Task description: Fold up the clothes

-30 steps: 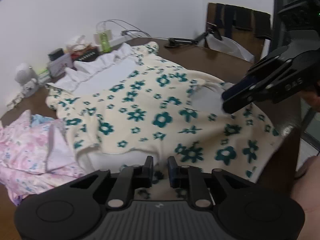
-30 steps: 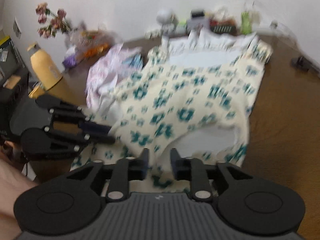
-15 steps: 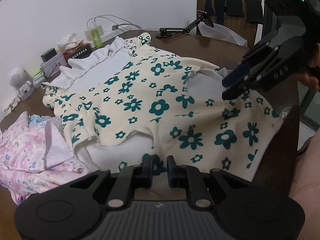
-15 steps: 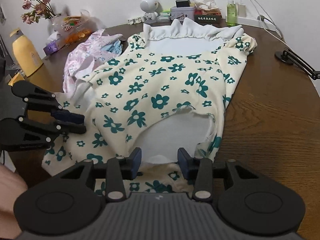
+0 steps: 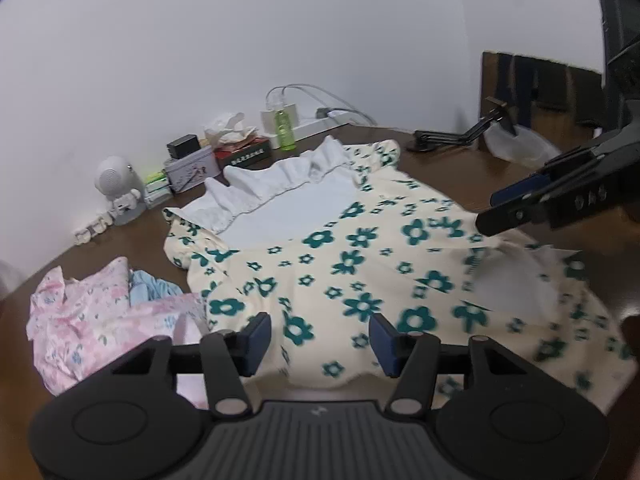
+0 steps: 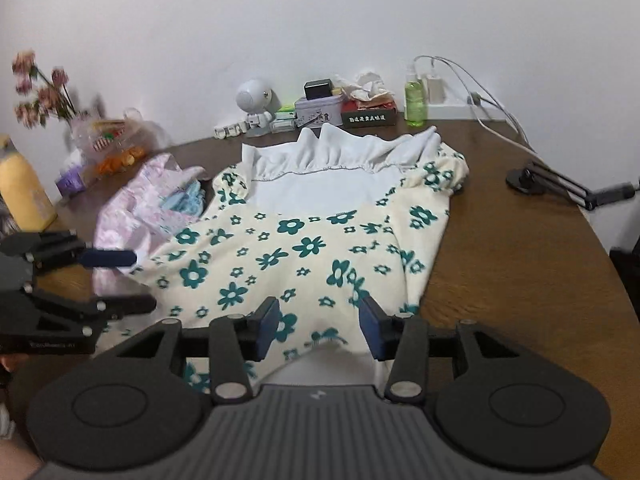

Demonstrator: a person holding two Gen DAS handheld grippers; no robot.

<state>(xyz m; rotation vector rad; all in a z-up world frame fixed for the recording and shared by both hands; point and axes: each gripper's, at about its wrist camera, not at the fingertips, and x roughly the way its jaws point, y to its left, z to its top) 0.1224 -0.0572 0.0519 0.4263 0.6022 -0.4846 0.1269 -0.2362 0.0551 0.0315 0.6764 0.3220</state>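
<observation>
Both tools hang over the near hem of the flowered dress [image 6: 304, 248], which lies spread on the brown table [image 6: 520, 264], white ruffled collar [image 6: 340, 152] pointing at the wall. My left gripper [image 5: 319, 336] has its fingers wide, cloth showing between them, nothing pinched. My right gripper [image 6: 319, 326] is the same: fingers wide, flower print in the gap, no hold.

The near part of the skirt looks doubled up toward the chest, with a white inner layer showing at the hem. I judge both tools sit low at the hem because that edge is what a fold would carry. Whether this is a fold just laid or a hem about to be taken, I cannot tell.

Left of the dress, touching its sleeve, sits a crumpled pink garment [image 6: 136, 208] with blue cloth in it.

Room: plain white wall, table edge curved. Along the wall a small white robot figure [image 6: 256, 108], a tin, a tissue box, a green bottle [image 6: 415, 100], cables. A yellow bottle [image 6: 22, 192] and flowers at far left; a black lamp arm [image 6: 560, 184] at right.
</observation>
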